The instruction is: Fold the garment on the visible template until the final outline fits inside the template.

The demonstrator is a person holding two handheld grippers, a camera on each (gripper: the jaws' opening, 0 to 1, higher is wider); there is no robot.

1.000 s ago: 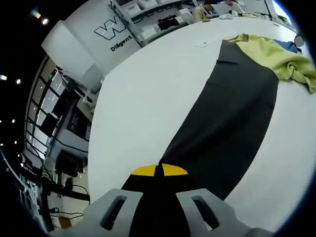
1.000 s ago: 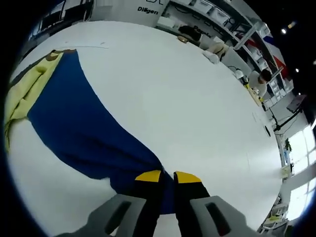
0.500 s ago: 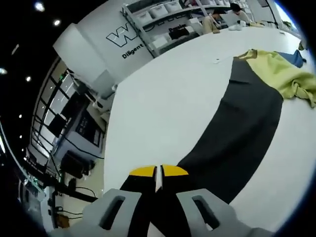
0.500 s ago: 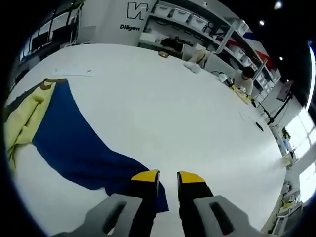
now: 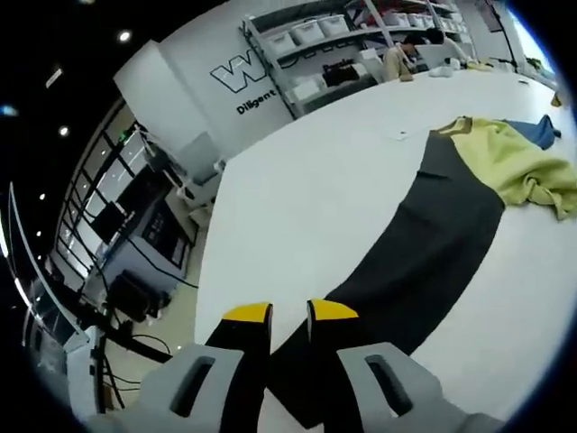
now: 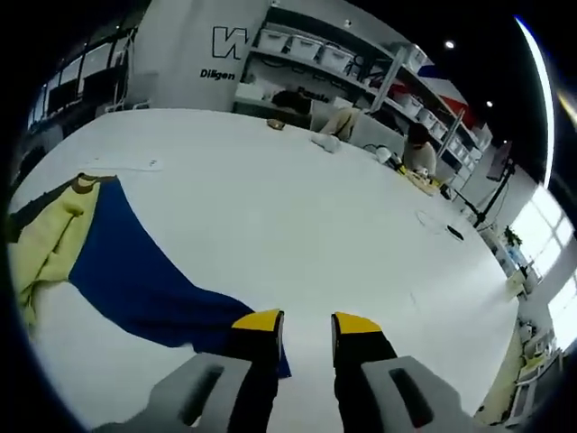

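Both tongs, left and right, gape empty over the garment, which lies stretched flat across the white surface; folding looks barely begun.

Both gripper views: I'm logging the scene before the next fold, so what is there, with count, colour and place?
dark grey leg: one, flat on the table, running from the left hand-held gripper to the yellow cloth
blue leg: one, flat, running from the right hand-held gripper
yellow cloth: one, bunched at the legs' far end
table: one, white
shelves: white bins, background
left hand-held gripper: yellow tips, open
right hand-held gripper: yellow tips, open
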